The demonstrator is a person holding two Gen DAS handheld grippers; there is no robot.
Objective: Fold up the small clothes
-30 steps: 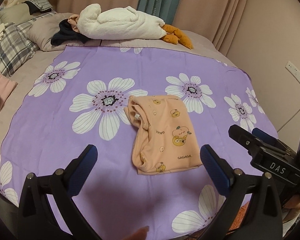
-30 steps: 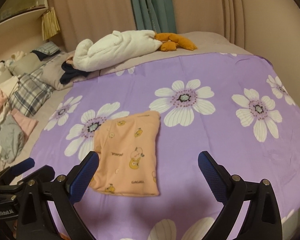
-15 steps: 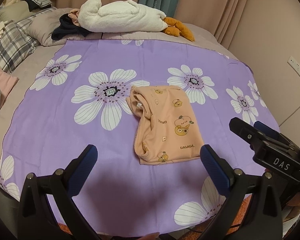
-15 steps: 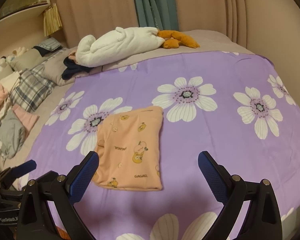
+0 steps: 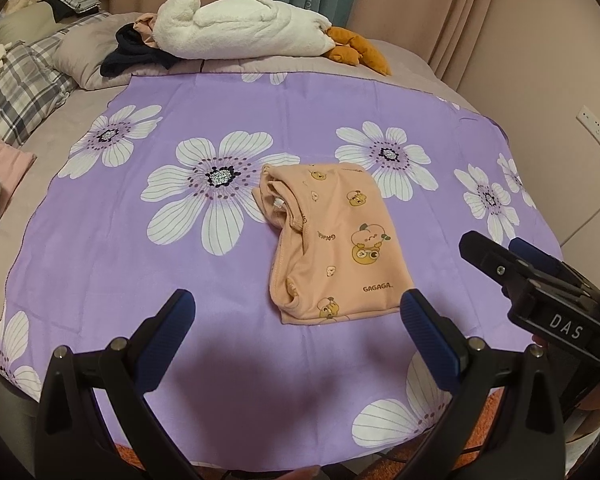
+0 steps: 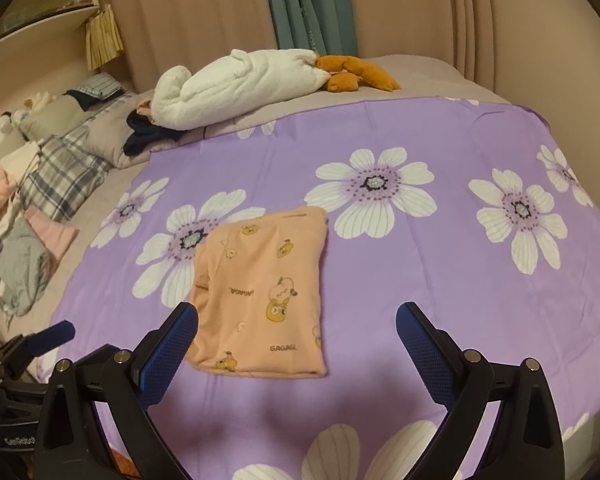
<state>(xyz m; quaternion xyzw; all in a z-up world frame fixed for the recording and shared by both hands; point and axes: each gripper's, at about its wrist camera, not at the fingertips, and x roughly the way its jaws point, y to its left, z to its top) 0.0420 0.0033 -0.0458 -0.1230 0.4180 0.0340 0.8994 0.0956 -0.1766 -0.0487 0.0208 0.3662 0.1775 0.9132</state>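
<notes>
Both of my tongs, left gripper and right gripper, hover spread wide and empty above the purple flowered sheet, with the folded peach cartoon-print baby garment lying just ahead, long axis pointing away, nearer my right.

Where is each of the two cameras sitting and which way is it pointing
Left wrist: on the left gripper, facing across the purple sheet to the folded peach garment; its open blue fingers show, and the right gripper at right.
Right wrist: on the right gripper, facing the same way, garment ahead-left; the left gripper shows at left.
Shared: garment, sheet, white plush.
</notes>
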